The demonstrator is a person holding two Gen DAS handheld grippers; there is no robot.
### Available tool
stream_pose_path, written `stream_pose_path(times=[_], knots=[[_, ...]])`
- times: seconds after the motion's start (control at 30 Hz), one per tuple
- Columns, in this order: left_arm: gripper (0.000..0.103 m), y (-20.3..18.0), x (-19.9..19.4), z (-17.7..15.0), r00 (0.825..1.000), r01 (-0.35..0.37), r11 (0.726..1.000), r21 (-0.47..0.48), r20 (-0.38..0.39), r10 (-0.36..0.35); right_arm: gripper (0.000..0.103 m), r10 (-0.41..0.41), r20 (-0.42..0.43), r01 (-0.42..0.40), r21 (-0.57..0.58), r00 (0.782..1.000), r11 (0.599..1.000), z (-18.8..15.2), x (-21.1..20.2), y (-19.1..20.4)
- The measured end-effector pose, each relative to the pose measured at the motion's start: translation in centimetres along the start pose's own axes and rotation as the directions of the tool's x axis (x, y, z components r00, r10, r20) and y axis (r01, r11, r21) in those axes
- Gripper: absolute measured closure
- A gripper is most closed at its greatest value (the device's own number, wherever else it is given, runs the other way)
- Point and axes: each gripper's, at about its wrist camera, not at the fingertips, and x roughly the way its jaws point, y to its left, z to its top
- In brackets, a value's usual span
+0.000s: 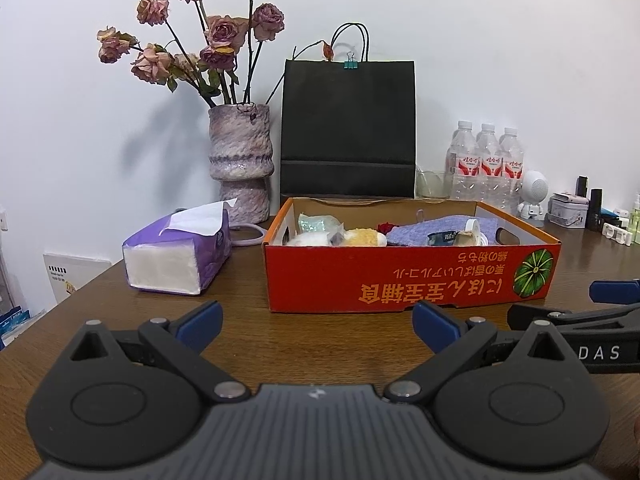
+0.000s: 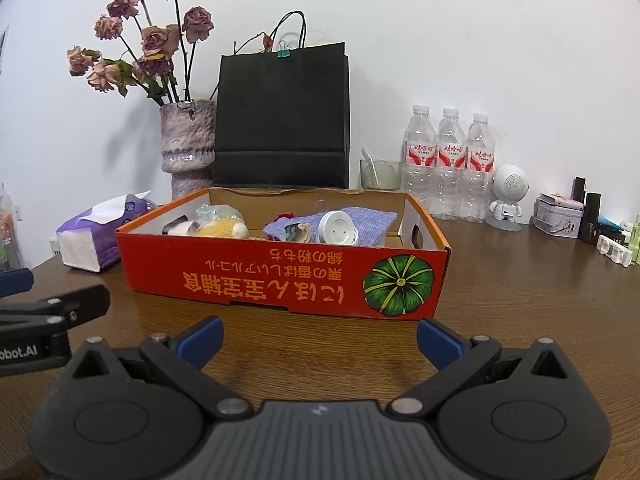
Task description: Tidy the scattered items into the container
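Printed cardboard box [image 2: 280, 276] on dark, wood-grain table [image 2: 520, 320].

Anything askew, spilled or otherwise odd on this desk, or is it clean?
Nothing spilled or damaged. Two oddities: the red cardboard box sits with its orange print upside down toward both cameras, and the dried pink roses in the mottled purple vase are wilted. Both the left gripper and the right gripper are open, holding nothing.
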Motion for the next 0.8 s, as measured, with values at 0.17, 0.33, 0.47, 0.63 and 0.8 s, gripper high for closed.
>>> stream_pose_path(times=[0.17,0.33,0.47,0.63,0.8], knots=[[0.0,0.03,0.04,-0.01,1.0,0.006,1.0,-0.006,-0.002,-0.006,0.0,-0.003,0.001,0.003,-0.006,1.0,1.0,0.03,-0.03,0.12],[0.0,0.03,0.03,-0.02,1.0,0.006,1.0,-0.006,0.0,-0.006,0.0,-0.006,0.003,0.006,-0.013,1.0,1.0,0.03,-0.08,0.26],[0.0,0.04,0.04,-0.04,1.0,0.007,1.0,-0.005,0.001,-0.007,0.0,-0.008,0.004,0.009,-0.016,1.0,1.0,0.0,-0.08,0.31],[0.0,0.04,0.02,-0.05,1.0,0.009,1.0,-0.007,0.001,-0.009,0.0,-0.009,0.006,0.009,-0.022,1.0,1.0,-0.01,-0.14,0.3],[0.0,0.03,0.09,-0.04,1.0,0.015,1.0,-0.002,-0.002,-0.015,0.0,-0.009,0.006,0.009,-0.023,1.0,1.0,-0.01,-0.13,0.29]])
